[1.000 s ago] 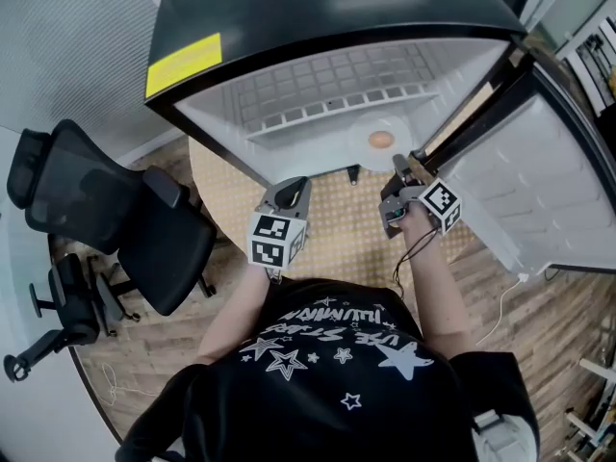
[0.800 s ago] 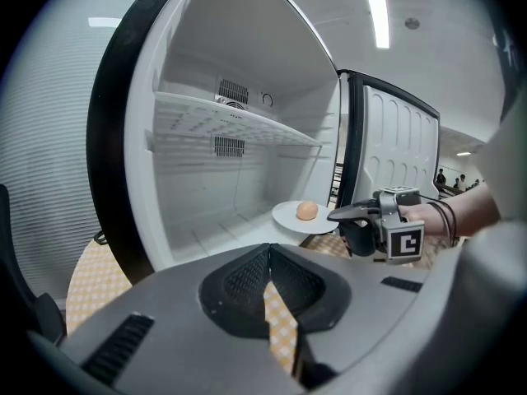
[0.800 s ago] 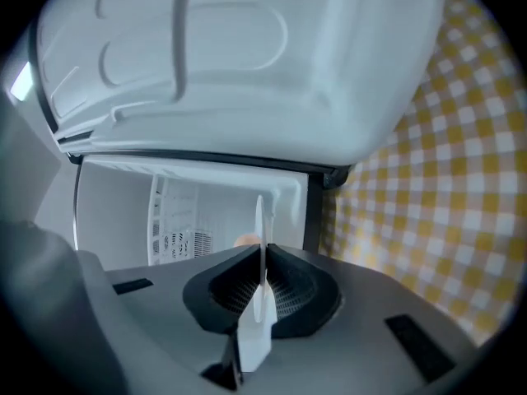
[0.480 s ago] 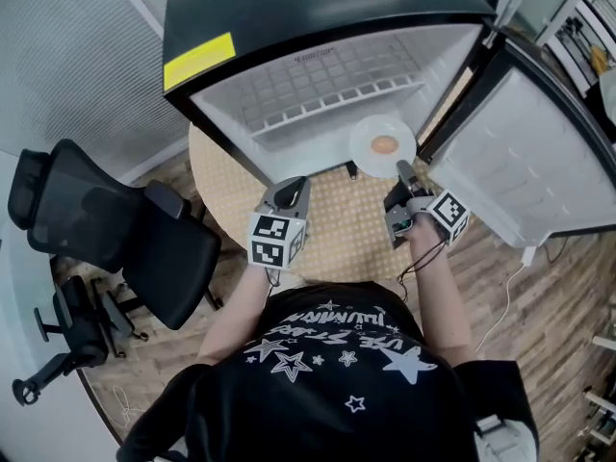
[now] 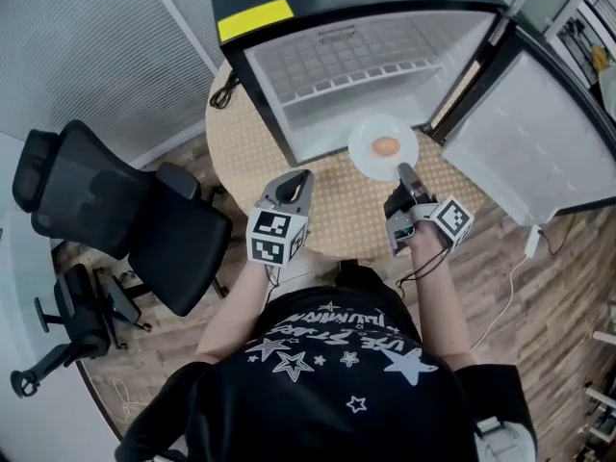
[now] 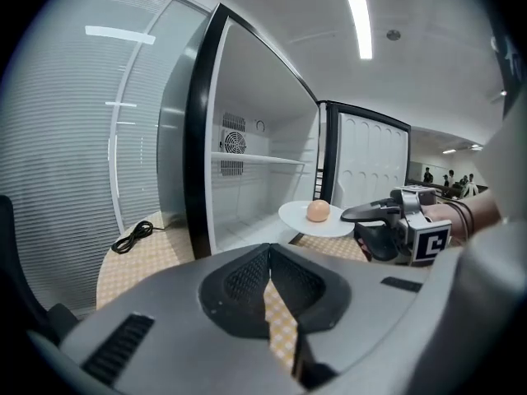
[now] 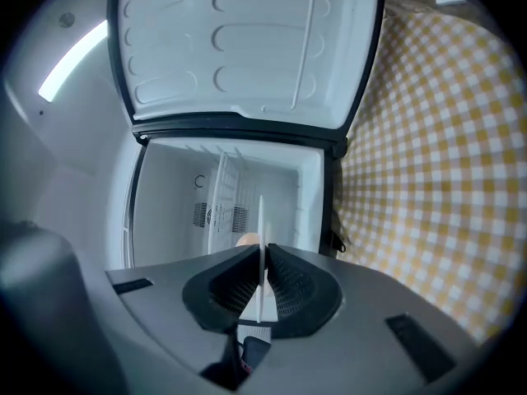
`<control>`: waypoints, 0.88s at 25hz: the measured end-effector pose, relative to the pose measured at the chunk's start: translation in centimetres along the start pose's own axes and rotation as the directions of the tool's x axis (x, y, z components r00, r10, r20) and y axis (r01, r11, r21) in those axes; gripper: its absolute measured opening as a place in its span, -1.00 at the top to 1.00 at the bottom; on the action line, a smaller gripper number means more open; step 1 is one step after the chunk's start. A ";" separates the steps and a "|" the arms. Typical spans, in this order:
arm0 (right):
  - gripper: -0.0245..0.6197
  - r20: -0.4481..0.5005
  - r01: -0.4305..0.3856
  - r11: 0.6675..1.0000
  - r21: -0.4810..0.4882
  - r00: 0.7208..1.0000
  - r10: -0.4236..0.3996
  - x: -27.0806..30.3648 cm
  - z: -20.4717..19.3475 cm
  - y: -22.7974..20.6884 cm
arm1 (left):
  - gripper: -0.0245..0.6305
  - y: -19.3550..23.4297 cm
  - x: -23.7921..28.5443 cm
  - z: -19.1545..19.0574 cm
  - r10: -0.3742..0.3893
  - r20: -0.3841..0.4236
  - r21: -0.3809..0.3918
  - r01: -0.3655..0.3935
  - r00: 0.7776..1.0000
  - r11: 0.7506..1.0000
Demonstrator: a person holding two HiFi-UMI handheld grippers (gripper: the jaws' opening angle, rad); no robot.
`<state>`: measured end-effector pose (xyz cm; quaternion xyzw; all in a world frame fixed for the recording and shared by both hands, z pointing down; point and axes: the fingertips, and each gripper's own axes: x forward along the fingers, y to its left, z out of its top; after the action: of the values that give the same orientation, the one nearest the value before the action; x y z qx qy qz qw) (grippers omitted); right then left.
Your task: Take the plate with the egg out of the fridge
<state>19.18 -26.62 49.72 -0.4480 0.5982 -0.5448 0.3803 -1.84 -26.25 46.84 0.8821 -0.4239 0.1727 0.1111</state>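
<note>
A white plate [image 5: 368,155] with a brown egg [image 5: 385,146] on it hangs level over the checked table, just in front of the open fridge [image 5: 356,75]. My right gripper [image 5: 402,174] is shut on the plate's near rim; in the right gripper view the plate [image 7: 261,220] stands edge-on between the jaws of this gripper [image 7: 263,257], with the egg [image 7: 244,239] behind. My left gripper [image 5: 299,177] hovers over the table to the plate's left, shut and empty. The left gripper view shows that gripper [image 6: 268,253], the plate [image 6: 298,216] and the egg [image 6: 318,211].
The fridge door [image 5: 525,133] stands swung open on the right. A round table [image 5: 332,210] with a yellow checked cloth bears the fridge and a black cable [image 5: 224,92] at its left. Black office chairs [image 5: 115,219] stand to the left on the wood floor.
The plate with the egg has come out of the fridge's lower compartment toward me, held by the right gripper. The left gripper has stayed put.
</note>
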 end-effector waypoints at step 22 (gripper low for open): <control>0.80 0.012 -0.003 1.000 -0.011 1.000 0.003 -11.2 -16.4 2.5 | 0.90 -0.8 -16.1 -6.6 -0.083 0.022 0.033 0.083 0.996 0.996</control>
<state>6.83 -10.85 48.79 -0.4526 0.5996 -0.5382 0.3822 -11.95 -12.11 46.39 0.9026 -0.3853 0.1646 0.0989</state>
